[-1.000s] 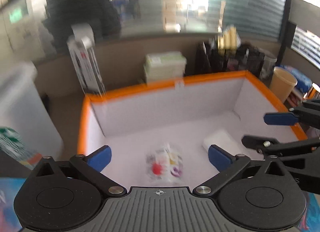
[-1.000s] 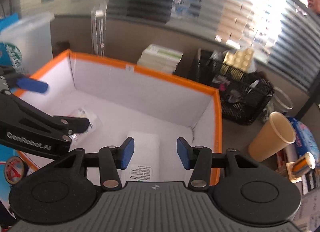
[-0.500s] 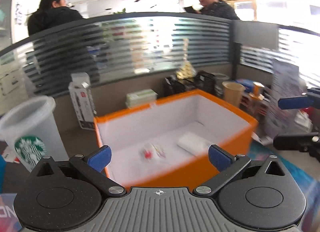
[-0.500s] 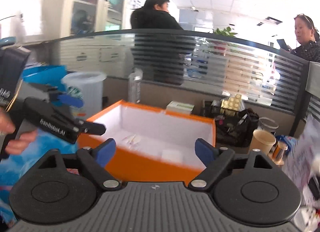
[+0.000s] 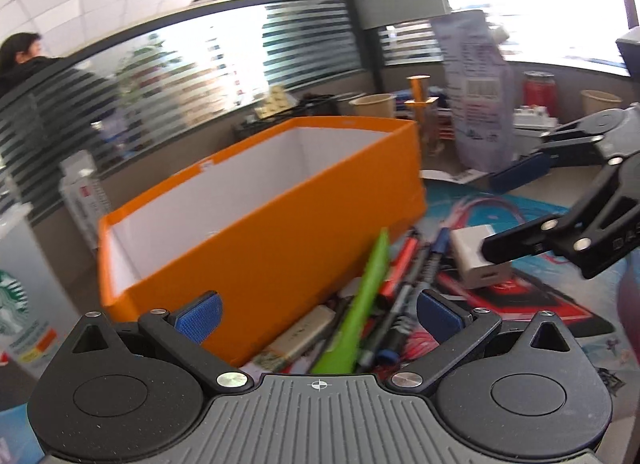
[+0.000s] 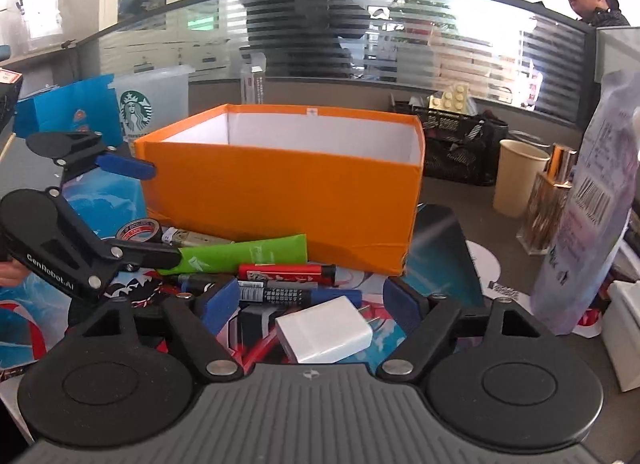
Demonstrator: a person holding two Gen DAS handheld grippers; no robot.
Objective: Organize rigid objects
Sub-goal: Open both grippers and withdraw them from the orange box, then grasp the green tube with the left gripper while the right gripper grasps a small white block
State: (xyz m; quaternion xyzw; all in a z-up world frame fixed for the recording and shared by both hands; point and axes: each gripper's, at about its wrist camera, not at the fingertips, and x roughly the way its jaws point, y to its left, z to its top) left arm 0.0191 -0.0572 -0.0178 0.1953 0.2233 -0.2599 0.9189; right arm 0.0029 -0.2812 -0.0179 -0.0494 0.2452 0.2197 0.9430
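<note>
Right gripper (image 6: pixel 310 304) gapes over white charger (image 6: pixel 324 328)

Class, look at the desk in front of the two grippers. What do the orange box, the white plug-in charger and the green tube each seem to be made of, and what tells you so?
Orange box: probably cardboard, matte orange outside, white inside; creased corners.
White charger: likely hard plastic, smooth, faintly glossy; metal prongs.
Green tube: apparently soft plastic; flattened end, printed lettering.
</note>
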